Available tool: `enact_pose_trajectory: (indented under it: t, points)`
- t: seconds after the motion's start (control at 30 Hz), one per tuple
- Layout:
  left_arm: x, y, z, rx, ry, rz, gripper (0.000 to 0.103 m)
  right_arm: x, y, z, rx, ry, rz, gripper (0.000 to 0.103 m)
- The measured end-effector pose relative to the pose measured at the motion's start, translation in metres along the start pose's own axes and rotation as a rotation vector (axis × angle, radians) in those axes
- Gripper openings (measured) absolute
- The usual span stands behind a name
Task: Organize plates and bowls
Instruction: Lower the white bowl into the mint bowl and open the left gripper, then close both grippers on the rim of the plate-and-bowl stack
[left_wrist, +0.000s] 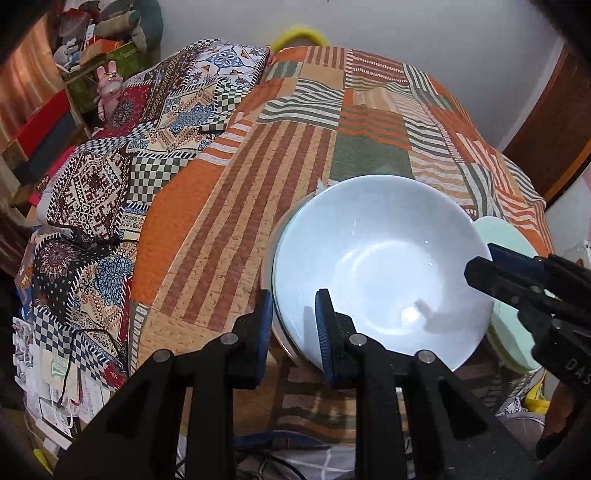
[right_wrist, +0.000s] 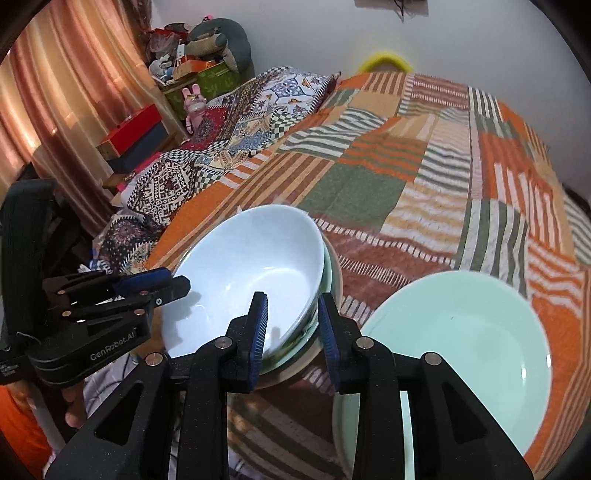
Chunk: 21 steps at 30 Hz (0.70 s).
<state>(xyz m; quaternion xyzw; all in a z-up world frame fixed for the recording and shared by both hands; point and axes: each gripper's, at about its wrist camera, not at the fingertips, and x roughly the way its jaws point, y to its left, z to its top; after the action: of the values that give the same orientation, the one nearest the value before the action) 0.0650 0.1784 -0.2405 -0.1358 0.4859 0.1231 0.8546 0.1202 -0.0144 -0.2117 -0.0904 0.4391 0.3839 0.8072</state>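
- Both tools straddle the rim of the white bowl (left_wrist: 380, 266): left tool (left_wrist: 293, 325) on its left edge, right tool (right_wrist: 291, 328) on its right edge, each narrowly open, not visibly clamped.
- Patchwork cloth (left_wrist: 258, 184) covers the bed.
- Mint plate (right_wrist: 461, 350) lies just right of the bowl.
- White bowl sits nested atop other dishes.

Bed (left_wrist: 258, 177) under striped patchwork quilt, bowl stack (left_wrist: 380, 266), mint plate (right_wrist: 458, 354)
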Motion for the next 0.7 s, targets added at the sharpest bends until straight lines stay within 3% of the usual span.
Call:
enact_pose_trajectory:
  t: [0.33, 0.47, 0.6, 0.7]
  points:
    - [-0.006, 0.0, 0.0, 0.008, -0.001, -0.011, 0.023, 0.0, -0.008, -0.002, 0.012, 0.017, -0.003, 0.028]
    - [-0.018, 0.006, 0.002, -0.014, -0.02, -0.045, 0.025, -0.007, -0.015, -0.002, 0.043, 0.006, 0.002, 0.035]
    - [-0.023, 0.013, 0.003, -0.04, -0.036, -0.062, 0.04, -0.012, -0.02, -0.002, 0.072, -0.007, 0.009, 0.04]
    - [-0.019, 0.019, 0.002, -0.058, -0.027, -0.071, 0.042, -0.012, -0.022, -0.003, 0.091, -0.006, 0.019, 0.043]
